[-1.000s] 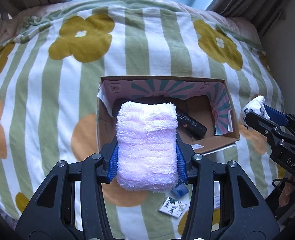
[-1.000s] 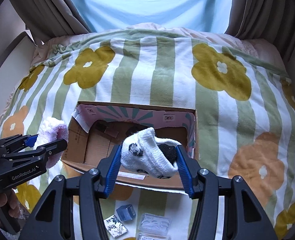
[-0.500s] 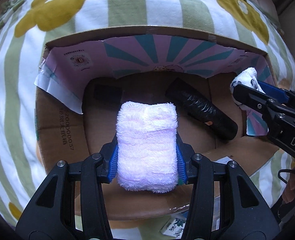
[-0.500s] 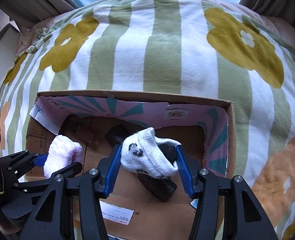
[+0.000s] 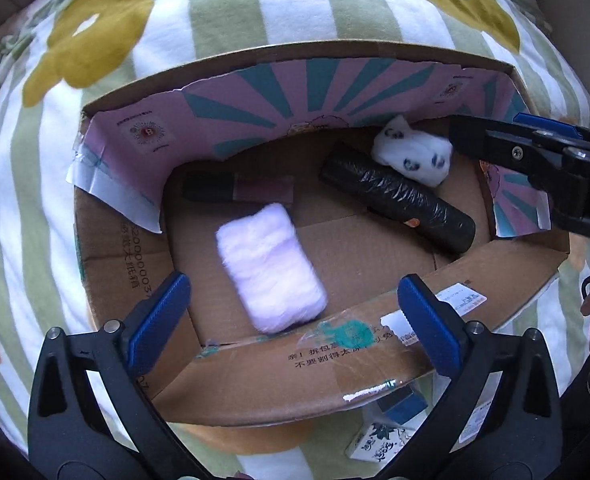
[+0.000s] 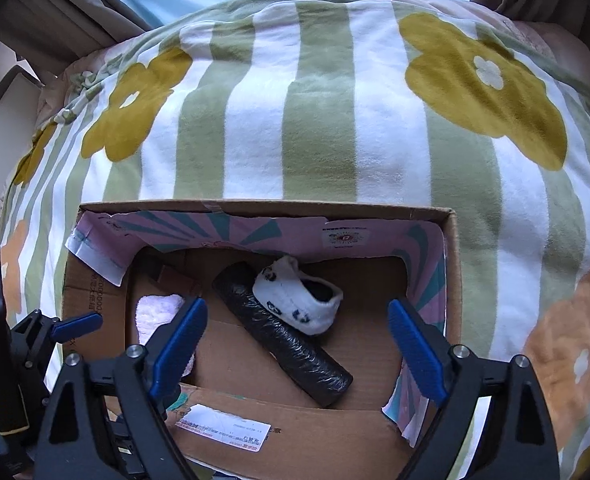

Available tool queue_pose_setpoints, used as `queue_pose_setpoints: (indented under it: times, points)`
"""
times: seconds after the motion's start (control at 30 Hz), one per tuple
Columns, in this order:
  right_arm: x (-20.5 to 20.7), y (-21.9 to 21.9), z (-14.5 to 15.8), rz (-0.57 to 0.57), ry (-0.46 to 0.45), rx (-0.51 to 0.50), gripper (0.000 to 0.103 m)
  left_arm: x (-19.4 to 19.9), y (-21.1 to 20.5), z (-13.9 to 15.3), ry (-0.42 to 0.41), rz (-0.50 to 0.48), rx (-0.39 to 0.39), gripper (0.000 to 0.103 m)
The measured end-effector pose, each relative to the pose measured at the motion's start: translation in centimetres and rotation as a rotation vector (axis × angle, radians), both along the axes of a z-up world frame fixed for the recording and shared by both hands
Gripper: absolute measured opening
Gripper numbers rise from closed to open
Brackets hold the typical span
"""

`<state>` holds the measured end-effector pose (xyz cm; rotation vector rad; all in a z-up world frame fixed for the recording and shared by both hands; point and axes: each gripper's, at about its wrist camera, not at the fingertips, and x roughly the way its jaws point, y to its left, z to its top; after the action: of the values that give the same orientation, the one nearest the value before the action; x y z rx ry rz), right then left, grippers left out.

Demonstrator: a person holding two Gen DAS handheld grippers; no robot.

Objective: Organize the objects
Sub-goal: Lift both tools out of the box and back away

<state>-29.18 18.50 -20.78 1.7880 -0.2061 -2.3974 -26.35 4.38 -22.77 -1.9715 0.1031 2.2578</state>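
Release step, by my judgement: both items lie in the cardboard box (image 5: 255,376) and your next move calls for lifting clear to fetch the small packets (image 5: 379,446) outside its near wall.

Left view: your left gripper (image 5: 291,320) stands wide open, holding nothing; the pink towel (image 5: 269,270) lies on the box floor between and just beyond its fingertips.

Right view: your right gripper (image 6: 297,346) is likewise spread and empty; the white sock (image 6: 299,300) rests against the black roll (image 6: 283,336), ahead of the fingers, toward the far wall.
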Motion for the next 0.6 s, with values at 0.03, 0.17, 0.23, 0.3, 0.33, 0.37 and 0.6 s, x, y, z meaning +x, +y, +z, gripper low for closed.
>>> queue_pose_setpoints:
  times: [0.03,0.17,0.23,0.3,0.33,0.37,0.6]
  points:
    - [0.1,0.0,0.1,-0.003,0.0,0.001,0.09,0.0,0.0,0.0,-0.002,0.003,0.002,0.103]
    - [0.5,0.0,0.9,0.001,0.009,0.015,0.09,0.2,0.5,0.7,0.004,0.003,-0.002,0.103]
    - [0.9,0.0,1.6,0.004,0.016,0.028,0.09,0.6,-0.2,1.5,0.01,0.002,0.003,0.103]
    - [1.5,-0.1,2.6,0.002,0.024,0.031,0.09,0.9,-0.4,2.4,0.019,0.005,0.003,0.103]
    - [1.8,-0.1,3.1,0.002,0.027,0.034,0.09,1.1,-0.5,2.8,0.024,0.006,0.004,0.103]
    - [2.2,-0.1,3.8,0.004,0.032,0.035,0.09,1.3,-0.6,3.4,0.03,0.007,0.006,0.103]
    - [6.2,-0.3,9.6,-0.003,0.088,0.038,0.09,4.5,-1.9,9.2,0.098,0.027,0.019,0.103]
